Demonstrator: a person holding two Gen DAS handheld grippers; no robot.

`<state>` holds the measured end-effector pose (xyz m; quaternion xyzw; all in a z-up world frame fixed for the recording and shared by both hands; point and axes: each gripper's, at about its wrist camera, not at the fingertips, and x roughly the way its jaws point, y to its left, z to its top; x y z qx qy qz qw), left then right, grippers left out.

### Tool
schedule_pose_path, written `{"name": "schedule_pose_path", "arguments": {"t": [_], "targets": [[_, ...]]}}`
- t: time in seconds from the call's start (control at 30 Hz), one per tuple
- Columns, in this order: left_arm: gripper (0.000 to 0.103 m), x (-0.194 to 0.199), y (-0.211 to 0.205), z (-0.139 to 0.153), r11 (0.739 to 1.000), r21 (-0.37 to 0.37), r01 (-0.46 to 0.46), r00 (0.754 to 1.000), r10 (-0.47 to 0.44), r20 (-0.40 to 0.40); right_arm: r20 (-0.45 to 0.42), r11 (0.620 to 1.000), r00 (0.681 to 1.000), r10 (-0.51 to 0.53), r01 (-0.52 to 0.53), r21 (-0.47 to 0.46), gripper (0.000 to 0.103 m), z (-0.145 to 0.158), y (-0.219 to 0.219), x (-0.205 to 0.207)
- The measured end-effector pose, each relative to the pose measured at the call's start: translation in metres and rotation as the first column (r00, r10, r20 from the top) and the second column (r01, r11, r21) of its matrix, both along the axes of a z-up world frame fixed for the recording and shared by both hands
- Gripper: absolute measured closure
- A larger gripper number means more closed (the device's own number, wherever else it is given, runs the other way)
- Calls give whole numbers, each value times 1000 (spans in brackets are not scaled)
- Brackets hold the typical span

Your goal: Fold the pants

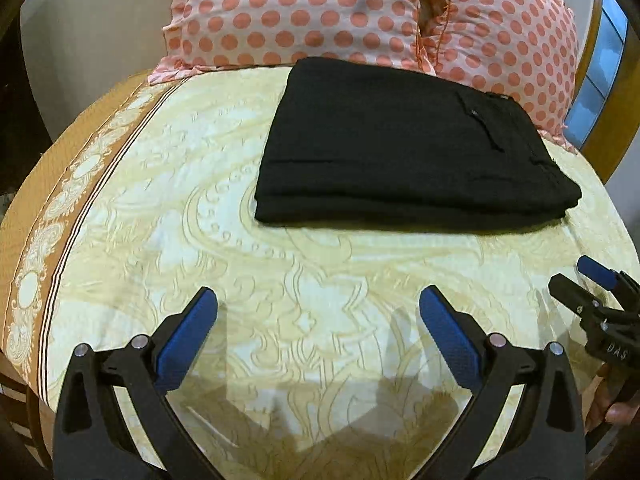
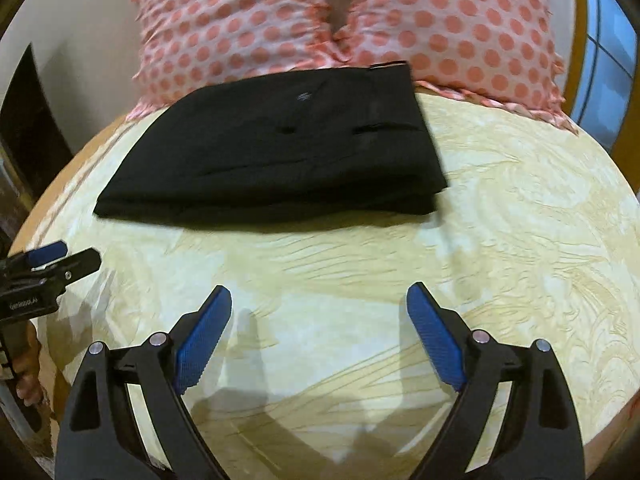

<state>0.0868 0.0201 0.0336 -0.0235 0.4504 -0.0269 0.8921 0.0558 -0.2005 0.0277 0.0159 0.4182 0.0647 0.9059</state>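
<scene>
Cream bedspread (image 1: 200, 208) carries the black pants (image 1: 400, 152), seemingly fully folded; left gripper (image 1: 318, 316) and right gripper (image 2: 319, 312) gape wide, empty; only square stray edges gently.

pillows (image 1: 304, 12) cut off at top edge, right tool (image 1: 600, 284) partly out of frame, pants (image 2: 276, 148) motion-blurred

the folded pants (image 1: 404, 152) lie on the bed (image 1: 168, 208), their far edge against two pillows (image 1: 304, 12) standing side by side behind. the left gripper (image 1: 318, 300) and right gripper (image 2: 319, 300) hover nearer, left and right, apart from the pants.
</scene>
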Motion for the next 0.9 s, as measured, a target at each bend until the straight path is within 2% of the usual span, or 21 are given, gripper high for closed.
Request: {"name": "schedule_pose_path", "arguments": {"t": [0.2, 0.3, 0.37, 0.9], "targets": [[2, -2, -3, -3, 999, 32, 6, 1000, -6, -9, -15, 1000, 1000, -16, 16, -13, 11, -4, 7, -1], [2, -3, -5, -6, 999, 52, 13, 1000, -12, -10, -16, 999, 1000, -19, 18, -37, 8, -5, 12, -2], [2, -4, -8, -8, 997, 78, 22, 1000, -22, -5, -20, 998, 1000, -17, 16, -60, 1, -7, 15, -2], [2, -12, -9, -10, 997, 80, 15, 998, -20, 60, 25, 989, 991, -130, 131, -62, 1, -11, 23, -10]]}}
